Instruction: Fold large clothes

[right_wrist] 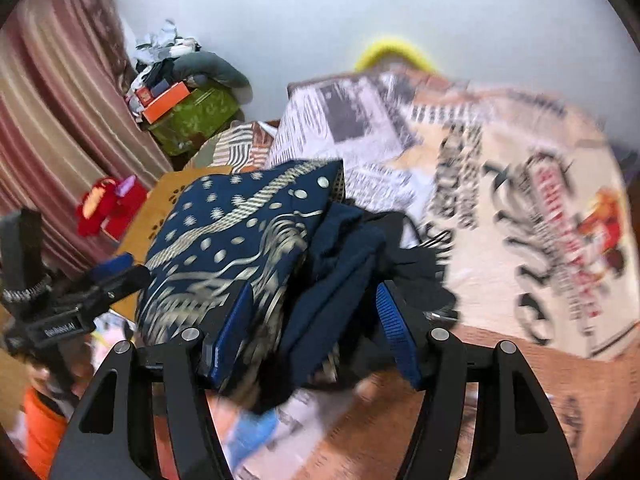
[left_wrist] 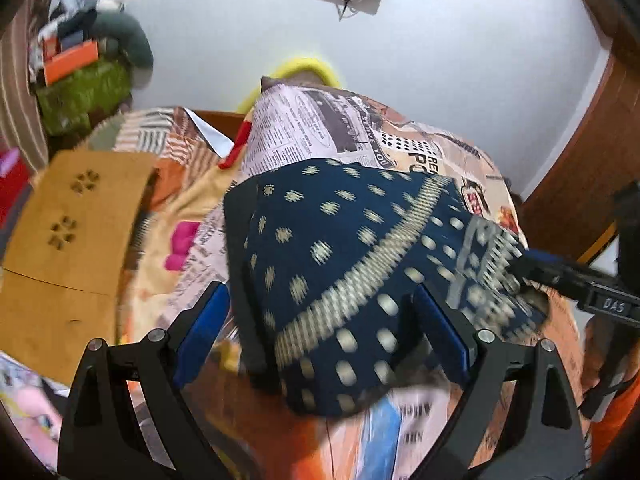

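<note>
A navy garment with cream dots and a woven cream border lies folded in a bundle on a bed with a newspaper-print sheet. My left gripper is open, its blue pads on either side of the bundle's near edge. My right gripper is also open, straddling the same garment and its plain dark lining. The right gripper also shows at the right edge of the left wrist view, touching the bundle's far corner. The left gripper shows at the left of the right wrist view.
A wooden lap table with paw cut-outs stands on the bed to the left. A cluttered pile with a green box sits by the striped curtain. A wooden door frame is at the right. A yellow object lies behind the pillow.
</note>
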Tool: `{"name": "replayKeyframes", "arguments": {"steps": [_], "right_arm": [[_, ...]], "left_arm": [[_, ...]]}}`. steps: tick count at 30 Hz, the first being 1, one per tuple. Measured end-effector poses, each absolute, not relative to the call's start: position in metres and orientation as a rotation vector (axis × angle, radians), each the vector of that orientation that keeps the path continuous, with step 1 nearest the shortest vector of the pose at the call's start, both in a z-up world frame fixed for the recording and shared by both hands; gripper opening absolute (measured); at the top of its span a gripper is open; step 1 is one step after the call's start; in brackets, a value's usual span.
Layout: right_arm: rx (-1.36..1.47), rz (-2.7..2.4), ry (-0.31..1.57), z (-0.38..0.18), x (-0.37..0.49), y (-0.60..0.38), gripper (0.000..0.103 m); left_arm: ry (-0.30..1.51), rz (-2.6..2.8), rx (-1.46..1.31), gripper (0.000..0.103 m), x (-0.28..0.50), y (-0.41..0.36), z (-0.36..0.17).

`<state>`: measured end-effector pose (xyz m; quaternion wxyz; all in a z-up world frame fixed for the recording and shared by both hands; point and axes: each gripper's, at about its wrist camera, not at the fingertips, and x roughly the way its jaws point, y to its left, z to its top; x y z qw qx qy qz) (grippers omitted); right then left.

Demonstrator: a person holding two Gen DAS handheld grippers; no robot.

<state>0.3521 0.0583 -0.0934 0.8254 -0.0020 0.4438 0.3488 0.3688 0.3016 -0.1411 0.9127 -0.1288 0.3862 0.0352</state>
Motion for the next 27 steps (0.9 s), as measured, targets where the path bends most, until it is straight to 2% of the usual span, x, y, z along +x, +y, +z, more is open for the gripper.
{"name": "replayKeyframes", "arguments": {"steps": [7,12,16,21,27], "right_arm": [[0.016,0.765,0.753,-0.016,0.285,0.030,0.060],[0.040,0.789,0.555,0.042,0.216,0.007,0.060],[0.062,0.807,0.423,0.066,0.169,-0.010,0.060],[0.087,0.788,0.269,0.081,0.101,-0.038,0.060],[0.068,0.783,0.186,0.077,0.061,-0.044,0.060]], "left_arm": [[0.651,0.088,-0.191,0.094,0.288,0.264,-0.068],[0.474,0.090,-0.108,0.094,0.204,0.224,-0.003],[0.322,0.131,-0.053,0.094,0.136,0.190,0.034],[0.185,0.130,-0.056,0.094,0.066,0.158,0.050],[0.069,0.185,-0.035,0.094,-0.001,0.124,0.047]]}}
